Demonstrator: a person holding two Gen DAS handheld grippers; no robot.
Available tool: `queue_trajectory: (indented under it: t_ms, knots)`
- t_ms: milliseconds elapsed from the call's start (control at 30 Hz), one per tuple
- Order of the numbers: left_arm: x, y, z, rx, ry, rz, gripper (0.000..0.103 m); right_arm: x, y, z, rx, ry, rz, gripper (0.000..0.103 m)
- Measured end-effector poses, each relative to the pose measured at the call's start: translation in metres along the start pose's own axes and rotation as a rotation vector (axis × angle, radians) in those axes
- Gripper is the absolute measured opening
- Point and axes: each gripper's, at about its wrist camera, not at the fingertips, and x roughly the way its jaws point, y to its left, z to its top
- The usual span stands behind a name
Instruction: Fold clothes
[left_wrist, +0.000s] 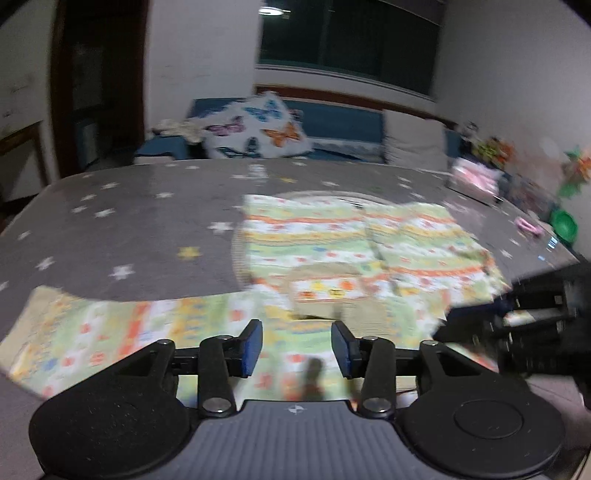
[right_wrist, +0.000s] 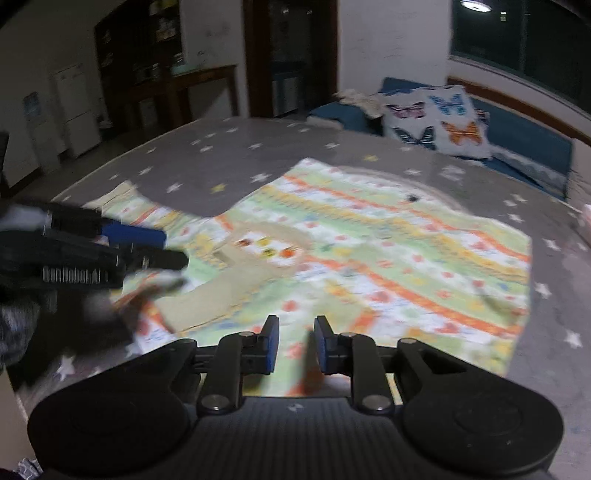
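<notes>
**Spotter:** What have you got in front of you?

**Me:** Biggest thing first: the worktop (right_wrist: 229, 155), grey cloth with stars. A striped, flower-print garment (right_wrist: 388, 266) lies spread on it, running from about the middle toward the near edge where I stand, with a sleeve (left_wrist: 92, 325) trailing toward the near-left corner. The collar and neck opening (right_wrist: 266, 247) face up, near the middle of the cloth.

**Spotter:** And the grippers?

**Me:** My left gripper (left_wrist: 297, 349) hovers over the near part of the garment, jaws wide apart, nothing between them. My right gripper (right_wrist: 295, 345) is over the near hem, jaws parted less widely, also holding nothing. (Both views are smeared with motion, so I can't tell whether either tip touches the fabric.)

**Spotter:** So how do you do this step well?

**Me:** I judge it's the start of a fold, with the garment flat. I'd pick up the outflung sleeve with the left gripper, pinching just one layer near its end, and lay it in across the body. The right gripper should pin the near hem so the whole piece doesn't drag. I'd lift low, keep the edge straight, and let go only once the fabric lies flat.
</notes>
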Motion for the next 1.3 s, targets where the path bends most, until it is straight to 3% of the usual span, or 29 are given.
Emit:
queue_trajectory:
  t_ms: [133, 267, 567, 700, 867, 967, 1133, 1300]
  knots:
    - [-0.009, 0.034, -0.005, -0.067, -0.005, 0.091, 0.051, 0.002, 0.018, -0.001, -0.071, -0.002, -0.04, 0.022]
    - [-0.017, 0.072, -0.011, -0.154, -0.002, 0.185, 0.051, -0.005, 0.026, 0.003, -0.085, -0.031, -0.017, 0.022]
    - [-0.029, 0.133, -0.024, -0.3, -0.015, 0.368, 0.052, 0.007, 0.046, -0.001, -0.146, 0.0, -0.002, 0.022]
    - [-0.029, 0.151, -0.026, -0.341, -0.023, 0.427, 0.052, 0.009, 0.047, -0.002, -0.148, 0.008, -0.005, 0.022]
    - [-0.026, 0.164, -0.027, -0.368, -0.021, 0.436, 0.048, 0.009, 0.046, -0.001, -0.137, 0.013, 0.002, 0.022]
    - [-0.025, 0.165, -0.028, -0.373, -0.03, 0.451, 0.04, 0.01, 0.044, -0.001, -0.124, 0.013, 0.008, 0.022]
    - [-0.023, 0.171, -0.028, -0.386, -0.042, 0.459, 0.012, 0.008, 0.044, -0.001, -0.116, 0.01, 0.008, 0.022]
    - [-0.033, 0.162, -0.021, -0.401, -0.084, 0.405, 0.007, 0.003, 0.043, 0.0, -0.104, -0.002, 0.01, 0.023]
